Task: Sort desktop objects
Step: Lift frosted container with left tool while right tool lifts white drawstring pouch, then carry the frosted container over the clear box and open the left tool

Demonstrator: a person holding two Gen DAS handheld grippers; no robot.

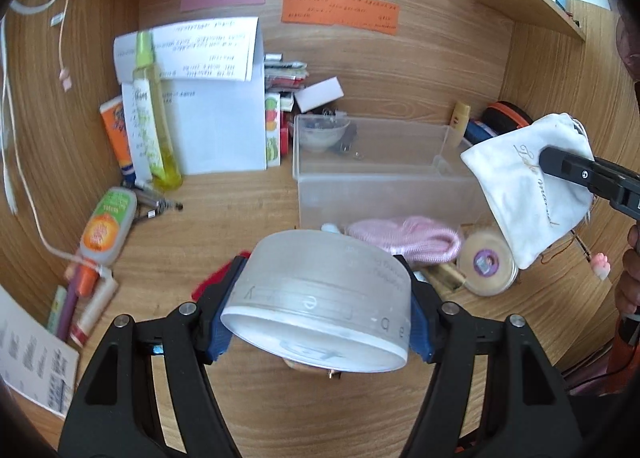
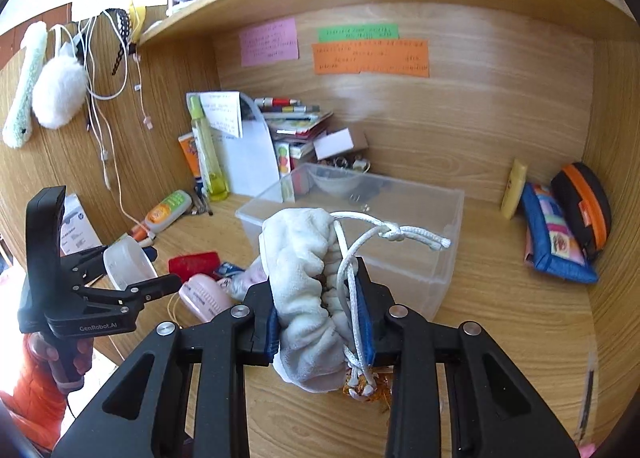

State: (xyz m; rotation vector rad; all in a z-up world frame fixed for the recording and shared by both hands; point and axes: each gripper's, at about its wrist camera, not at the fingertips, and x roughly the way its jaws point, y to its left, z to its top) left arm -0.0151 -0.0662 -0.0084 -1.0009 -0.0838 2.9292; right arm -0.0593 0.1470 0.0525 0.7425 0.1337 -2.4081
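right gripper pinching a white drawstring pouch, clear plastic bin right behind the pouch, left gripper off to the pouch's left holding a frosted jar

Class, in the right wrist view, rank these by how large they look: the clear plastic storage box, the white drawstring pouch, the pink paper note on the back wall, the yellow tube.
1. Clear plastic storage box
2. White drawstring pouch, though nearness to the camera enlarges it
3. Pink paper note
4. Yellow tube
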